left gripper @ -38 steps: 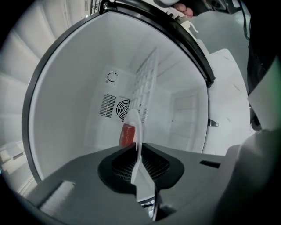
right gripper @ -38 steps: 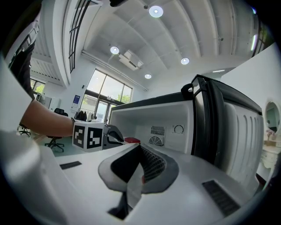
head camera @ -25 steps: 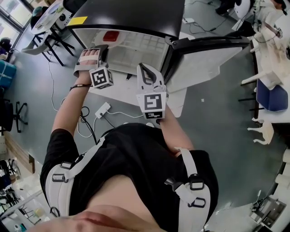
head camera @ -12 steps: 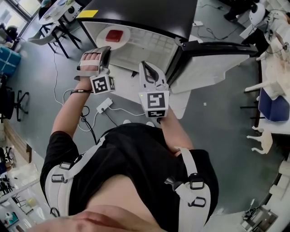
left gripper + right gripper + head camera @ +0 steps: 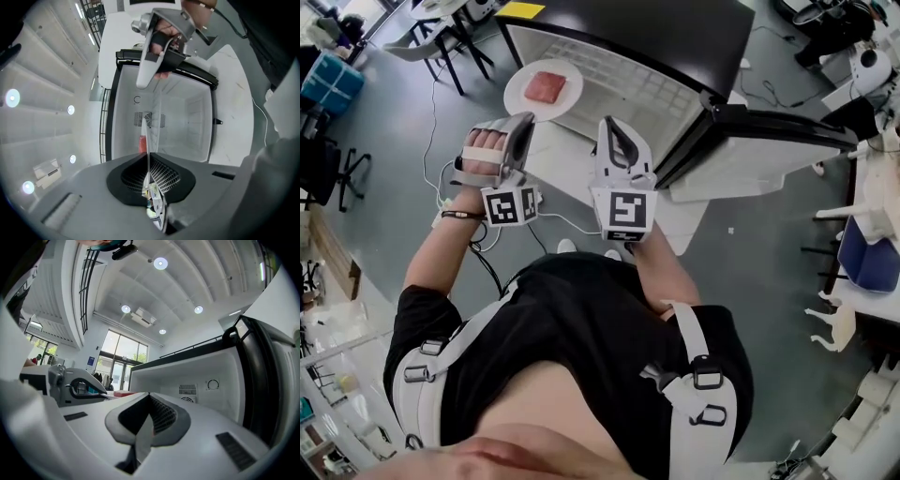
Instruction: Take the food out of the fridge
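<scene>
A white plate carries a slab of red meat just in front of the open fridge, at its left side. My left gripper is shut on the plate's near rim. In the left gripper view the plate shows edge-on between the closed jaws, with the meat beyond. My right gripper hovers beside it, before the fridge's opening, shut with nothing in it. Its own view looks past the closed jaws into the white fridge interior, with the left gripper at the left.
The fridge door stands swung open to the right. A power strip and cables lie on the grey floor by my feet. Chairs and desks stand at the upper left; a white chair is at the right.
The left gripper has drawn the plate with the meat back out of the fridge, toward me and to the left. The right gripper has drifted a little with it.
</scene>
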Available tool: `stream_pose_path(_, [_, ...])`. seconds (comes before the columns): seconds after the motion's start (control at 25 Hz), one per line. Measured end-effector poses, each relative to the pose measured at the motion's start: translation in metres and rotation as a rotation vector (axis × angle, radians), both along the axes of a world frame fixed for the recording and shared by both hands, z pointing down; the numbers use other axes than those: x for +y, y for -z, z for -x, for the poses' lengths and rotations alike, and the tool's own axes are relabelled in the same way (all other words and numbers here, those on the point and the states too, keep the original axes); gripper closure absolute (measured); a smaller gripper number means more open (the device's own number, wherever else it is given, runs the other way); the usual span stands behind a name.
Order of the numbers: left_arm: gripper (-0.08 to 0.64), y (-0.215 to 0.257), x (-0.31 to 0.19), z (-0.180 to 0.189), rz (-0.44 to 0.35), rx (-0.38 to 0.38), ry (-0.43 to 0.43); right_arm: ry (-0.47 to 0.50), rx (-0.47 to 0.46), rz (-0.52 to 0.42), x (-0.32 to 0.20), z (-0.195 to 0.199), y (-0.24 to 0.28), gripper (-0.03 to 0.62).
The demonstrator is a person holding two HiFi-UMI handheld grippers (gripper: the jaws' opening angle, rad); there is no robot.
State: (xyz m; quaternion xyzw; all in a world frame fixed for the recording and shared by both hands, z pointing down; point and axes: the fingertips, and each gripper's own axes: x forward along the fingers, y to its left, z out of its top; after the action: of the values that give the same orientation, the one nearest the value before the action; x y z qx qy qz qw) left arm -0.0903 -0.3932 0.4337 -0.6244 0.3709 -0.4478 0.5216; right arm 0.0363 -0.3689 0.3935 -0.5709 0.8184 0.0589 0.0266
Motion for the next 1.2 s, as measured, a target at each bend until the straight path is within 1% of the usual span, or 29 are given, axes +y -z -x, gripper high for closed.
stream_pose_path(0.2, [0.543,0.003,0.026,0.032,0.004,-0.004,0.052,0.042,-0.017,0.027,-0.006,0.017,-0.005,0.586])
stream_pose_path(0.32, [0.543,0.000,0.038,0.050,0.014,0.003,0.092,0.074,-0.009,0.035,-0.007,0.030,-0.007,0.586])
stream_pose_path(0.56, [0.543,-0.009,0.047,0.071,0.033,-0.008,0.138,0.095,-0.011,0.048,-0.006,0.044,-0.011,0.586])
stream_pose_path(0.76, [0.543,-0.011,0.047,0.074,0.037,0.004,0.152,0.105,-0.015,0.055,-0.007,0.048,-0.011,0.586])
stream_pose_path(1.2, [0.543,-0.011,0.049,0.061,0.029,0.005,0.122,0.092,-0.007,0.053,-0.001,0.043,-0.009,0.586])
